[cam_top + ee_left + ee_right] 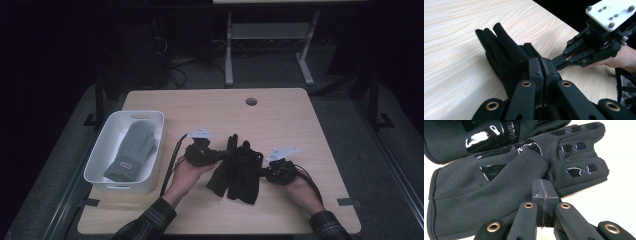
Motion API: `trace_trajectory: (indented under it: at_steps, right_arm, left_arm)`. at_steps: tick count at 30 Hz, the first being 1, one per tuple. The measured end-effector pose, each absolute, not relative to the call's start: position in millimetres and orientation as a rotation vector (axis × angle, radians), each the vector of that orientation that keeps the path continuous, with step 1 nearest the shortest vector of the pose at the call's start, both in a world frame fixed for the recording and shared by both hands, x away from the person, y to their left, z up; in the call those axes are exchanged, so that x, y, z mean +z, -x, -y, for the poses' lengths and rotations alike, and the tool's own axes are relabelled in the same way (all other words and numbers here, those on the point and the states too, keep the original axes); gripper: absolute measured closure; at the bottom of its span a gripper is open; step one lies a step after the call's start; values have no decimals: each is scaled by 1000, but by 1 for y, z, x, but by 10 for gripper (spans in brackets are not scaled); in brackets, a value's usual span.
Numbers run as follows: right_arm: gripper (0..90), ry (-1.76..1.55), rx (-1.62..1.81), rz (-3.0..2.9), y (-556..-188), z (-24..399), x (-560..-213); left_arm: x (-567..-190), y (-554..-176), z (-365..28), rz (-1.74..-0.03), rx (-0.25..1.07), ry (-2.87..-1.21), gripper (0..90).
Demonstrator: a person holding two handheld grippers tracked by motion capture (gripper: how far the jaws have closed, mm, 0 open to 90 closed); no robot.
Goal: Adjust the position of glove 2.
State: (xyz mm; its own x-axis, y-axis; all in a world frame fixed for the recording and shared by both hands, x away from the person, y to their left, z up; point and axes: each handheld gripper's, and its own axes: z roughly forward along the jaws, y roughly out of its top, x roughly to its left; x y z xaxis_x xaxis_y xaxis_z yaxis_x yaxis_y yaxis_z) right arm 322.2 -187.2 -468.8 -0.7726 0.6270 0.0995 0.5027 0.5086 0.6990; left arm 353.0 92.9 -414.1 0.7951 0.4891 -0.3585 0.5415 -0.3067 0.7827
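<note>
Two black gloves (239, 172) lie side by side in the middle of the wooden table (285, 120). My left gripper (226, 155) comes in from the left, jaws shut on the near edge of the black glove (504, 55), whose fingers point away; fibres show between the pads (543, 66). My right gripper (259, 171) comes in from the right with its jaws shut. Its tips (544, 191) sit against the edge of the nearer glove (499, 190), which has glossy grip patches, and I cannot see fabric pinched there. The right gripper (560, 59) meets the left one at the glove.
A white bin (100, 150) stands at the table's left and holds a grey mitten (135, 147). A round cable hole (251, 101) is near the far edge. Bare wood lies behind the gloves and to the right. A metal stand (270, 45) is beyond the table.
</note>
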Motion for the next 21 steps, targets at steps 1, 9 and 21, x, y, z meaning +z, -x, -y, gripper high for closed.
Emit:
trace_trajectory:
  at_steps: [1,9,21]
  right_arm:
    - [900,-978,1114,-2583,-323,185,-469]
    - [900,-955,1130,-2599,-327,175,-469]
    - [900,-909,1135,-2620,-330,159,-469]
  left_arm:
    - [-414,-353,-92,-766,-65,-1962,875]
    - [-415,-353,-83,-755,-82,-1964,876]
    - [-421,-355,-71,-746,-97,-1981,876]
